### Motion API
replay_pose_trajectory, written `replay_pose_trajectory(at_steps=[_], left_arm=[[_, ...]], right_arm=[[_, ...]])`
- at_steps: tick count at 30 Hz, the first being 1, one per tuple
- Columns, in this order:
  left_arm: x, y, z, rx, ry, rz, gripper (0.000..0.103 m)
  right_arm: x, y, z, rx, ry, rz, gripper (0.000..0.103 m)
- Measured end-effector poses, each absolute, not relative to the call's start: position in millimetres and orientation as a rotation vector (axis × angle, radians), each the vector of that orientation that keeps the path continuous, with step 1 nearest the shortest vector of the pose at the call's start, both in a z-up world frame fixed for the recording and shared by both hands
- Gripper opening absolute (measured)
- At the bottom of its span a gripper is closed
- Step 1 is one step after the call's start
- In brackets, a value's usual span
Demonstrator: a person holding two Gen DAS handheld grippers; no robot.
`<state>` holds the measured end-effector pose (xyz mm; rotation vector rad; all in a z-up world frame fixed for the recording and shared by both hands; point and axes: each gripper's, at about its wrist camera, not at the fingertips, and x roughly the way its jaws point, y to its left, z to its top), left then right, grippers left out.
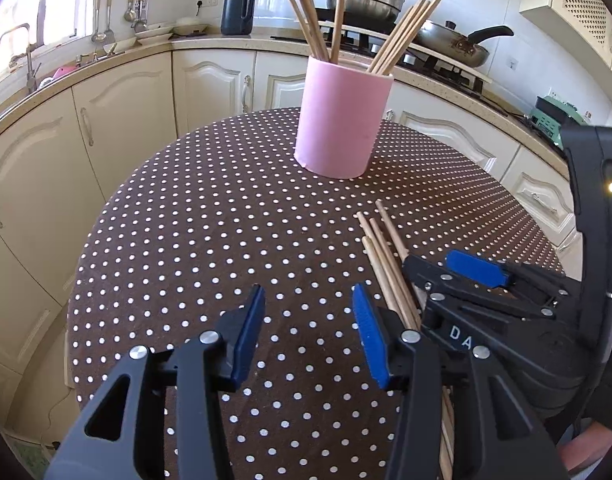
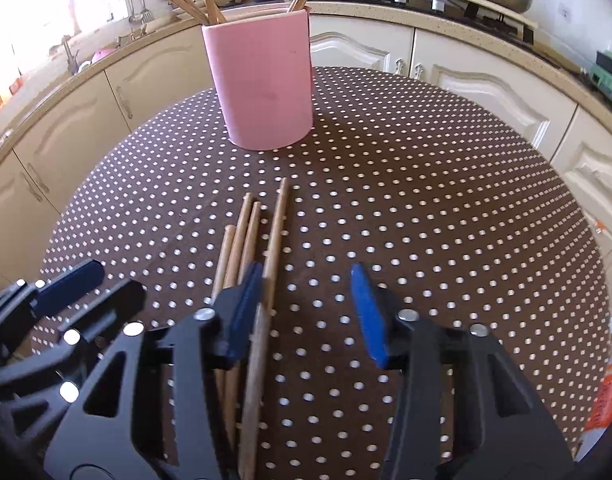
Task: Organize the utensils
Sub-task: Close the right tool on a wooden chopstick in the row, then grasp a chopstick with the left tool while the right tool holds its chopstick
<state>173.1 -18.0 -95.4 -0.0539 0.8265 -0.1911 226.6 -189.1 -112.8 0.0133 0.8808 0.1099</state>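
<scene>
You are straddling one chopstick (image 2: 274, 240) with your half-open right gripper (image 2: 306, 312), gripping nothing, risking nudging its left-hand neighbours (image 2: 236, 248) when closing.

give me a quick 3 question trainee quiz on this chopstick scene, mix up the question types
1. True or false: the pink holder already has chopsticks standing in it.
2. How many loose chopsticks lie on the dotted tablecloth, counted in the right wrist view? A) two B) four C) seven
3. Fill in: the pads of the left gripper have only ____ between them.

Key
1. True. Wooden sticks lean out of its top in both views.
2. B. Four tips show side by side, and the right gripper stands open over them, one stick just inside its left finger, no pad pressing.
3. Tablecloth. The left gripper is open and holds nothing; the loose sticks lie to its right.
</scene>
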Motion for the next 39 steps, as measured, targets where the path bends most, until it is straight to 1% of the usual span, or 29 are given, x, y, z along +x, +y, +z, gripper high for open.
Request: replay_pose_trajectory(at_steps=[1,2,3,4,5,13,20,26,31,34,37,38,39], left_arm=[[174,-19,-95,-0.052,0.828,-0.185,0.046],[176,-19,-96,-0.056,0.832,-0.182,0.046],[177,-18,-95,-0.071,0.840,-0.185,0.046],[179,-18,-95,-0.087,0.848,-0.197,0.046],[181,-18,-94,-0.098,0.856,-0.205,0.046],[191,-34,-101,-0.081,0.949,-0.261,0.048],[197,-55,-101,-0.010,0.984,-0.239,0.050],[204,-71,-101,0.049,1.020,-0.203,0.056],[211,-74,-103,0.059,1.044,-0.147,0.056],[217,-88,-105,0.105,1.032,-0.097,0.056],[225,-94,-107,0.080,1.024,-0.076,0.056],[226,-94,-107,0.074,1.022,-0.078,0.053],[226,-94,-107,0.071,1.008,-0.074,0.047]], right_arm=[[228,-186,-113,-0.016,0.879,0.089,0.034],[230,-184,-112,-0.022,0.878,0.093,0.032],[233,-183,-112,-0.024,0.877,0.109,0.024],[235,-183,-112,-0.023,0.875,0.137,0.010],[236,-184,-112,-0.014,0.877,0.150,0.008],[229,-214,-114,0.151,0.881,0.200,0.006],[213,-236,-116,0.241,0.879,0.192,0.006],[203,-241,-116,0.253,0.877,0.191,0.006],[193,-246,-115,0.250,0.868,0.205,0.006],[192,-251,-116,0.270,0.872,0.203,0.006],[186,-258,-116,0.286,0.856,0.194,0.006],[185,-260,-114,0.287,0.848,0.190,0.006],[184,-260,-113,0.281,0.842,0.190,0.006]])
